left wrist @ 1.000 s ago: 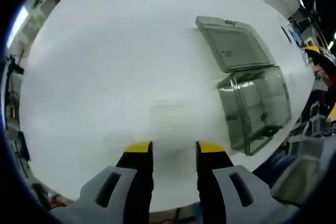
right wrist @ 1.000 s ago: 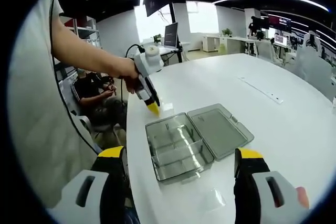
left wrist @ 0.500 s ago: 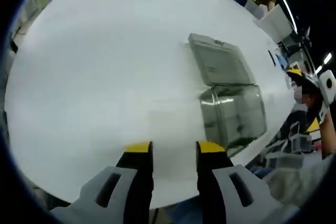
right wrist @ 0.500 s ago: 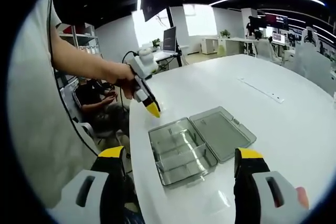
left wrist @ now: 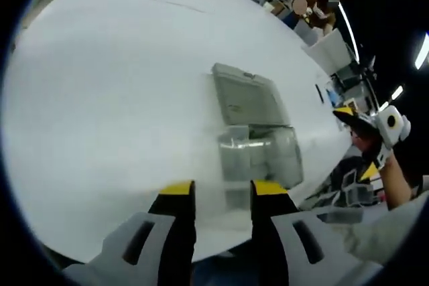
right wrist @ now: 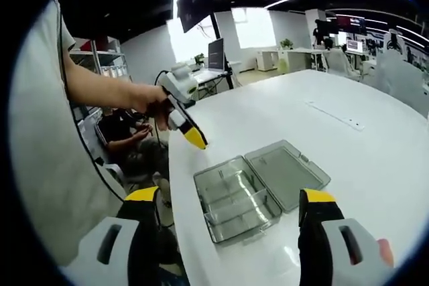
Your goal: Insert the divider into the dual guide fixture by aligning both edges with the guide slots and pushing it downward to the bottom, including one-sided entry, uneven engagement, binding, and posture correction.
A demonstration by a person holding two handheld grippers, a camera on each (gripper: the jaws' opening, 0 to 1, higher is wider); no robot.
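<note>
The clear plastic box (right wrist: 236,197) sits on the white table (right wrist: 348,98) close to the table's near edge, lid (right wrist: 288,169) swung fully open and lying flat beside the tray on the side away from the person. Inside the tray, thin clear partitions run across it; can't tell which piece is the divider or whether it's seated in the guide slots. Right gripper (right wrist: 228,212) hangs above the box w/ jaws spread wide, yellow tips well apart on either side of the box in the right gripper view, nothing between them. Left gripper (right wrist: 194,138), seen from the right gripper view, is off the box's far-left corner, above the table edge, yellow tip pointing down toward the box but apart from it. In the left gripper view its own jaws (left wrist: 220,189) stand a small gap apart, empty, w/ the box (left wrist: 258,155) just beyond the tips and the lid (left wrist: 247,98) past that. Table is bare around the box on the lid side and beyond: lots of free surface there. On the person's side the box is near the table edge, little margin. A thin strip (right wrist: 333,113) lies on the table well away from the box.
</note>
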